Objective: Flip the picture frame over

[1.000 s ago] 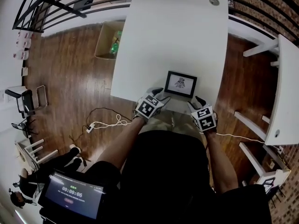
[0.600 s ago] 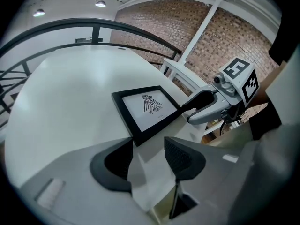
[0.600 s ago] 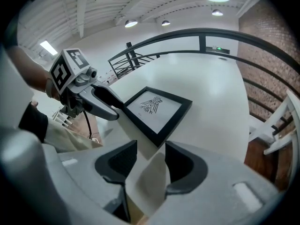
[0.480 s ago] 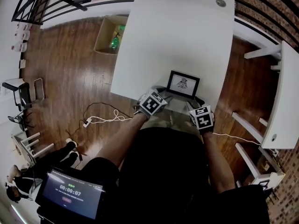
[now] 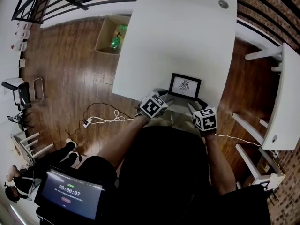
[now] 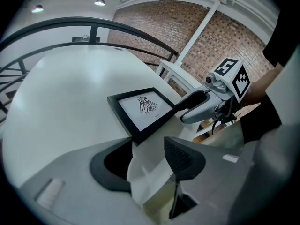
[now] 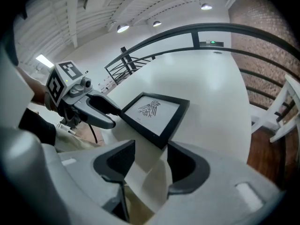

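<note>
A black picture frame (image 5: pixel 184 86) lies face up on the white table (image 5: pixel 178 36) close to its near edge, with a small dark drawing showing. My left gripper (image 5: pixel 166 96) is open at the frame's near left corner; in the left gripper view that corner (image 6: pixel 136 136) sits just ahead of the parted jaws (image 6: pixel 147 146). My right gripper (image 5: pixel 196 103) is at the near right corner. Its jaws (image 7: pixel 151 150) have just been opening, and the frame (image 7: pixel 154 111) has one corner at their mouth with no pad pressing on it. Each gripper also sees the other (image 6: pixel 187 108) (image 7: pixel 105 111) at the frame's edge.
The table's near edge runs right under both grippers. A cardboard box (image 5: pixel 110 37) and white cables (image 5: pixel 101 121) lie on the wooden floor to the left. Another white table (image 5: pixel 286 93) stands at the right, a black railing (image 5: pixel 70 3) at the back.
Both grippers stay at the frame's near corners with hardly any shift. The right gripper has rolled slightly. The frame still lies flat, face up.
</note>
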A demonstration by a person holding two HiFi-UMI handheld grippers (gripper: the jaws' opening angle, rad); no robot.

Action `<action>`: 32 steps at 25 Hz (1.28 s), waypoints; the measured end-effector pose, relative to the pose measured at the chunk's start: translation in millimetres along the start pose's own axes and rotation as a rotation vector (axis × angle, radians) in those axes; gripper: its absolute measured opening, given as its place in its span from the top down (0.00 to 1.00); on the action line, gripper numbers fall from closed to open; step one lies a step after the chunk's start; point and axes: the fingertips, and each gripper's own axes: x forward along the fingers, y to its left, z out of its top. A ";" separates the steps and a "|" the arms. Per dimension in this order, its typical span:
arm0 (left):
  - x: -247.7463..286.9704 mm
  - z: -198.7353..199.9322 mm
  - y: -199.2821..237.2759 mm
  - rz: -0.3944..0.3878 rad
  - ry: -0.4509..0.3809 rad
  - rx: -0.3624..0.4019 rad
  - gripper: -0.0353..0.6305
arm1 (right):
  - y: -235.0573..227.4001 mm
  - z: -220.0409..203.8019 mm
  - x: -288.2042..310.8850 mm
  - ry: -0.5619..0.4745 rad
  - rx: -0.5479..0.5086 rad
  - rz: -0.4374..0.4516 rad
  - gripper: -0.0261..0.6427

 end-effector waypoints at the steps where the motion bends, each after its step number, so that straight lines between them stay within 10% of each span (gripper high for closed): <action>1: -2.3 0.1 -0.8 -0.003 -0.009 -0.002 0.62 | 1.2 1.3 -1.8 -0.004 0.001 0.002 0.67; 32: -57.8 38.9 -16.9 -0.022 -0.153 -0.009 0.61 | 28.8 34.7 -56.7 -0.033 0.012 0.063 0.65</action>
